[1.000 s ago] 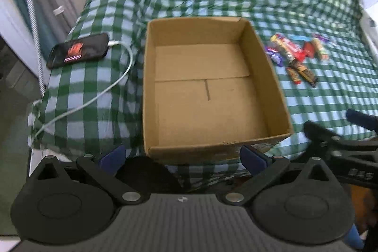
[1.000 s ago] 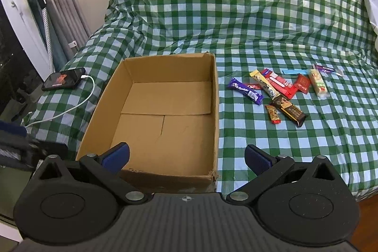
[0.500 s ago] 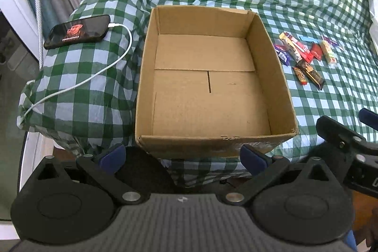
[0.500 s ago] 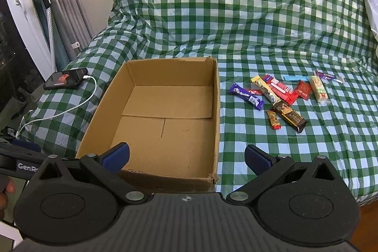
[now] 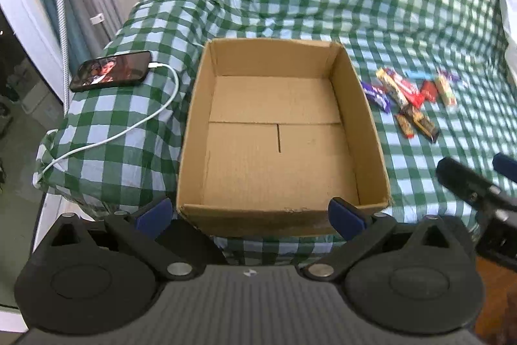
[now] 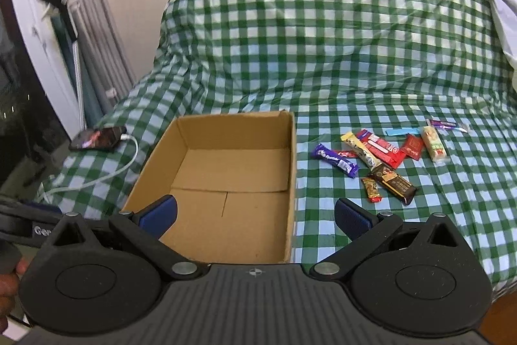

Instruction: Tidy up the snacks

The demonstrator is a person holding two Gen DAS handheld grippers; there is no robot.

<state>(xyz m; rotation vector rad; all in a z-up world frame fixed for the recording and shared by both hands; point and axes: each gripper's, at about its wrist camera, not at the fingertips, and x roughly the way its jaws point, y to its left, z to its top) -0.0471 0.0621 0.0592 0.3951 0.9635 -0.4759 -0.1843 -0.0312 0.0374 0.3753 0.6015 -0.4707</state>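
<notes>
The snacks (image 6: 381,157) lie in a little pile on the bed (image 6: 323,54), just beside the cardboard box (image 6: 226,180) near the front edge. The box has nothing in it, ready to be filled. The left claw (image 5: 250,212) and the right claw (image 6: 255,215) are both wide open and hold nothing, likely getting ready to grab.
</notes>
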